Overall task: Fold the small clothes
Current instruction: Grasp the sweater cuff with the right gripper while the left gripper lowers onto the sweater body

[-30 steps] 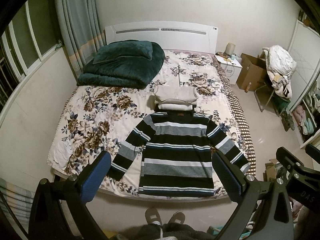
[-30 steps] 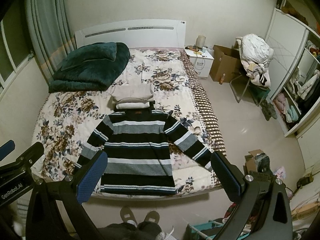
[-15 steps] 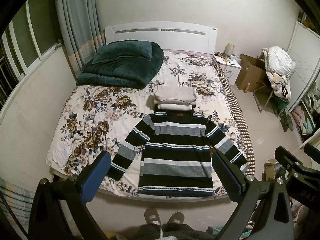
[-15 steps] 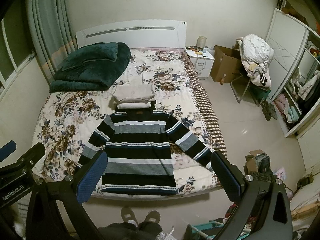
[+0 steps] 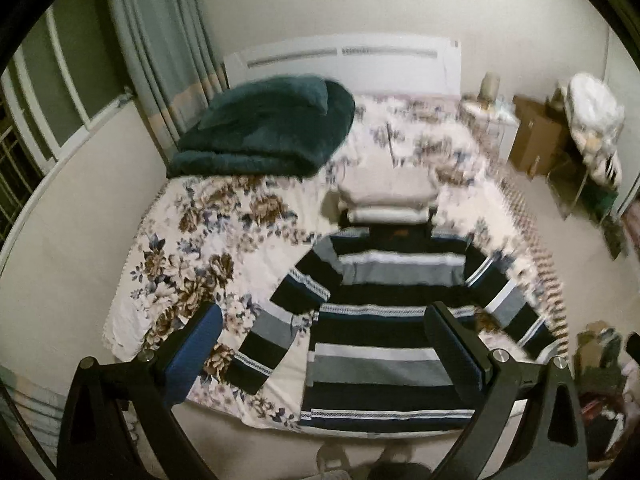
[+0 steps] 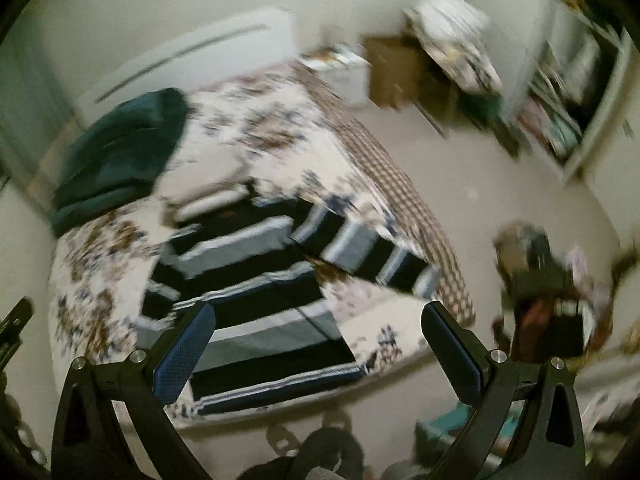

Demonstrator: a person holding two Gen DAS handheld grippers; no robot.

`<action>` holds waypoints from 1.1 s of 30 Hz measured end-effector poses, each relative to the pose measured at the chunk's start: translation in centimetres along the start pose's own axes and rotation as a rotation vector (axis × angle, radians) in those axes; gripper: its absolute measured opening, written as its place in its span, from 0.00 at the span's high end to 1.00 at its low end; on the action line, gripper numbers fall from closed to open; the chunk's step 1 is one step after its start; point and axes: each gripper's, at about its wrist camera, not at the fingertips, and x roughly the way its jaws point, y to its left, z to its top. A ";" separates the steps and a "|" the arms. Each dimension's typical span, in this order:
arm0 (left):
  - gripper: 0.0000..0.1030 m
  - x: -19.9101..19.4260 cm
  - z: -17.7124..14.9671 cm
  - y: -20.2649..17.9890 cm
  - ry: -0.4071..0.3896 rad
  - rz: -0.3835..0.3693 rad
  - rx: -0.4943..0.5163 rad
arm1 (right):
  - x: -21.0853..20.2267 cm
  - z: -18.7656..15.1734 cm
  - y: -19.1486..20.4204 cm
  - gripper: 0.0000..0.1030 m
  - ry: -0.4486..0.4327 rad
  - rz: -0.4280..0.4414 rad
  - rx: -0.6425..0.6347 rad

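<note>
Left gripper: jaws spread wide, empty, held above the foot of the bed. Right gripper: jaws likewise wide apart, empty, tilted toward the bed's right side; its view is motion-blurred. The person's feet show at the bottom edge, close to the mattress.

Nearest on the floral bedspread lies the striped sweater, spread flat with its hem at the foot edge, collar pointing toward the headboard and both sleeves angled outward. No fold is visible in it. Neither gripper touches it.

Just beyond the collar sits a small stack of folded pale garments, touching or nearly touching the sweater. Farther back, on the left, rests a folded dark green blanket, then the white headboard.

Assessment: the pale stack suggests some items are complete; the sweater is laid out but entirely unfolded, so sleeves and body folds remain
</note>
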 end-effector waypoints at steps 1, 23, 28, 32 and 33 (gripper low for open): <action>0.00 2.4 -0.3 -1.2 0.018 -0.004 0.009 | 2.4 0.0 -1.6 0.00 0.031 -0.001 0.051; 0.00 37.8 -10.7 -13.3 0.422 0.133 -0.114 | 56.5 -13.4 -37.4 0.24 0.269 0.190 1.197; 0.00 42.8 -12.8 -13.7 0.477 0.120 -0.142 | 59.1 -14.9 -37.1 0.61 0.130 0.172 1.282; 0.00 44.6 -13.3 -12.8 0.482 0.120 -0.153 | 59.3 -15.0 -37.2 0.94 0.109 0.102 1.252; 0.00 44.7 -13.3 -12.6 0.484 0.116 -0.156 | 58.8 -14.9 -37.5 0.95 0.084 0.066 1.220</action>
